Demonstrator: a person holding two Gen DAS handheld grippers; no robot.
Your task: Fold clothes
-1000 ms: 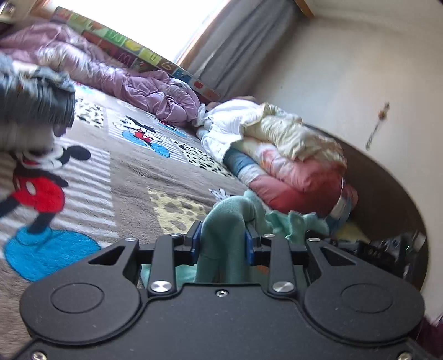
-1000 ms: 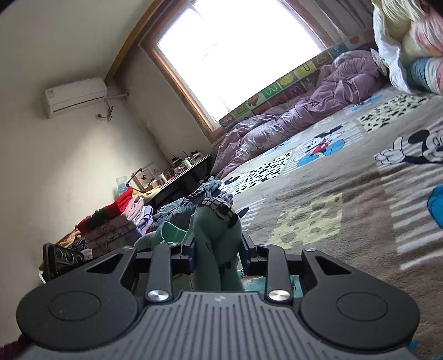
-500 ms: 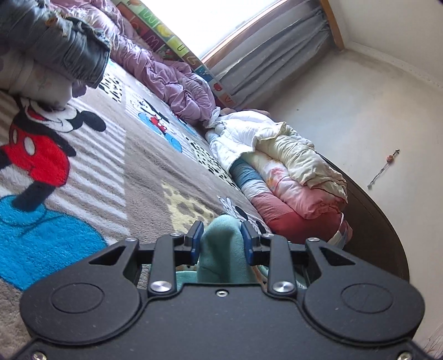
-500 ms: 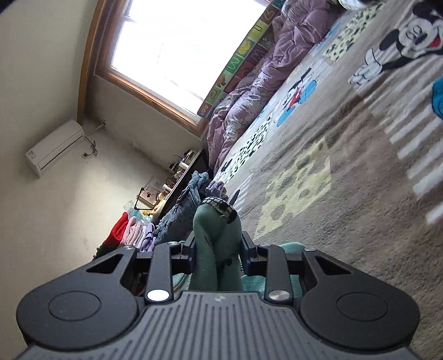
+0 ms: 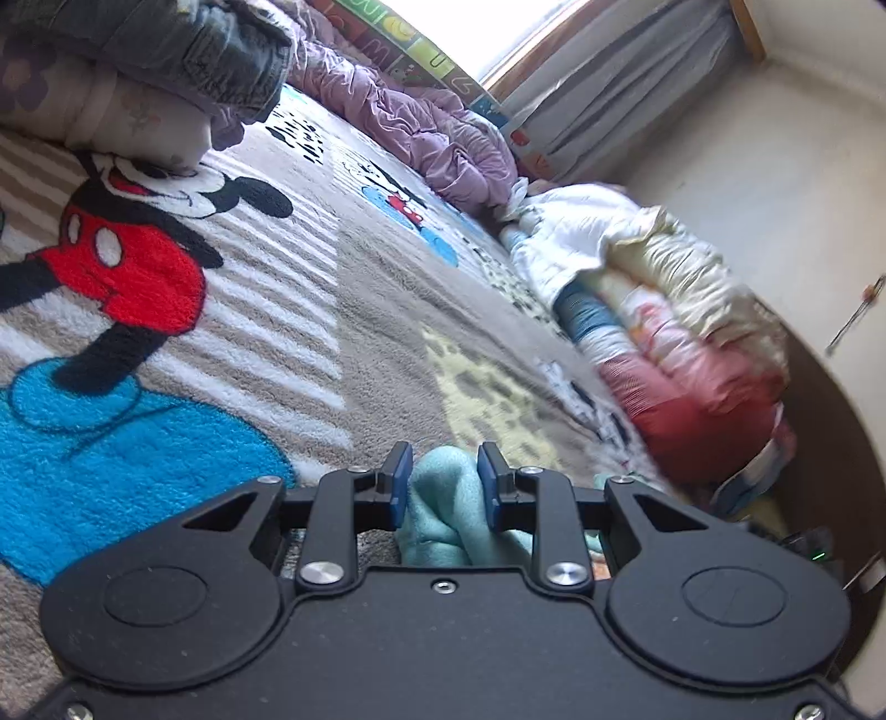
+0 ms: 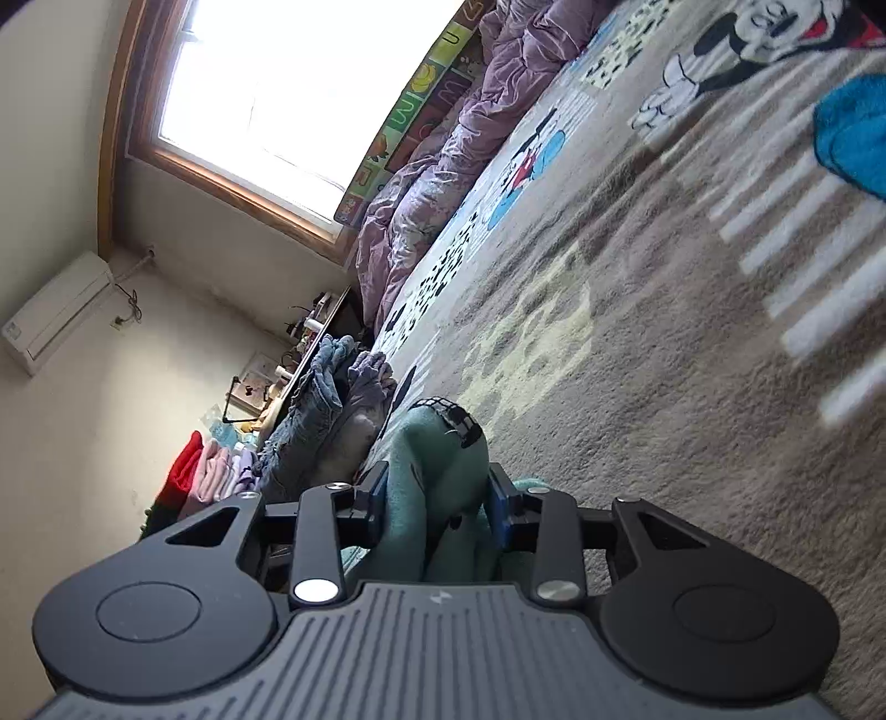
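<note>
A teal green garment is pinched in both grippers. In the left wrist view my left gripper [image 5: 443, 471] is shut on a bunched fold of the teal garment [image 5: 443, 498], held low over the Mickey Mouse blanket [image 5: 277, 310]. In the right wrist view my right gripper [image 6: 437, 487] is shut on another fold of the same garment [image 6: 437, 471], which has a dark checked trim [image 6: 457, 418] at its top. The rest of the garment hangs below the grippers, out of sight.
A stack of folded clothes with grey denim on top [image 5: 155, 50] lies at the left. A purple quilt [image 5: 421, 127] runs along the window. Rolled bedding [image 5: 664, 332] is piled at the right by the wall. More clothes [image 6: 326, 421] lie by a desk.
Both grippers have tilted and dropped toward the blanket with the teal garment still clamped. Less of the garment now shows above the left jaws.
</note>
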